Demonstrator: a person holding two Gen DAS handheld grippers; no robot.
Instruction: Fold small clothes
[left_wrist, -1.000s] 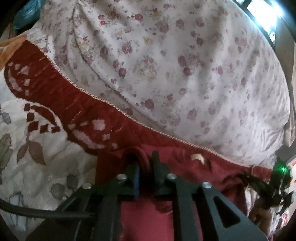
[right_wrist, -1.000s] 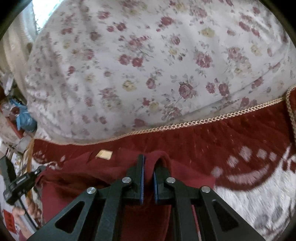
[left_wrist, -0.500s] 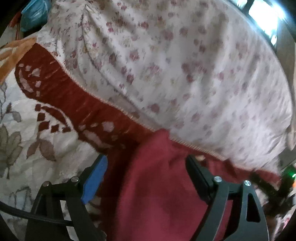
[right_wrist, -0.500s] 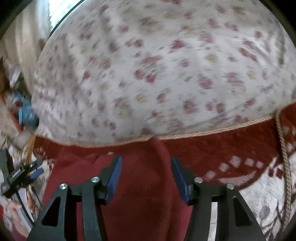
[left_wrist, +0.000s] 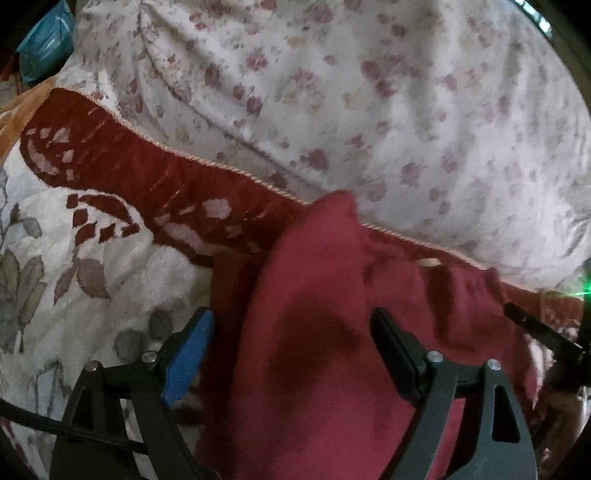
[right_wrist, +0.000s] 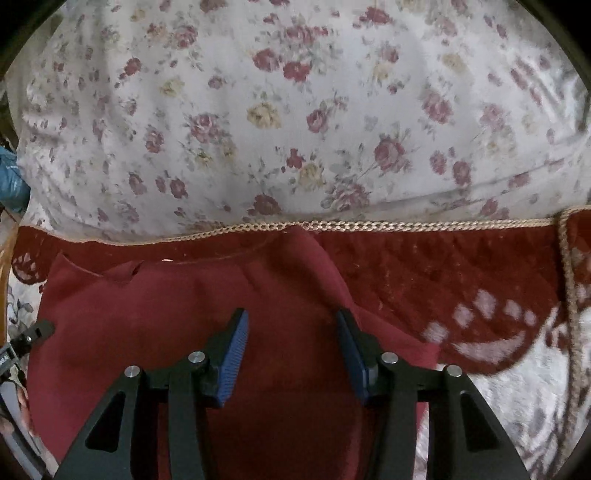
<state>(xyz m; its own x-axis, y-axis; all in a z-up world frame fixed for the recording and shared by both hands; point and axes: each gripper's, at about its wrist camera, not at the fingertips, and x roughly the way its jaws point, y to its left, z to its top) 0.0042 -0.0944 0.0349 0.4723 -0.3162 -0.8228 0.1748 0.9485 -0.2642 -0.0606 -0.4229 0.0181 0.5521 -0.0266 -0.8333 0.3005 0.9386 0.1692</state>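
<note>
Floral bedding (right_wrist: 295, 110) fills the far side from 10 to 2 o'clock, meeting a red-bordered blanket (right_wrist: 461, 266) along a braided edge. On it lies the maroon garment (right_wrist: 166, 314), its near part cut off by both views. Left gripper (left_wrist: 291, 354) is spread wide, pads clear of cloth. Right gripper (right_wrist: 291, 350) is parted, closing slightly, squeezing nothing. Bare blanket lies at 3 o'clock.

The red garment (right_wrist: 184, 332) is soft, matt cloth. Beyond it, the blanket (right_wrist: 461, 266) looks quilted, edged with braided cord (right_wrist: 369, 224). The floral sheet (right_wrist: 295, 110) beyond the blanket seems thin cotton, though blurred.
</note>
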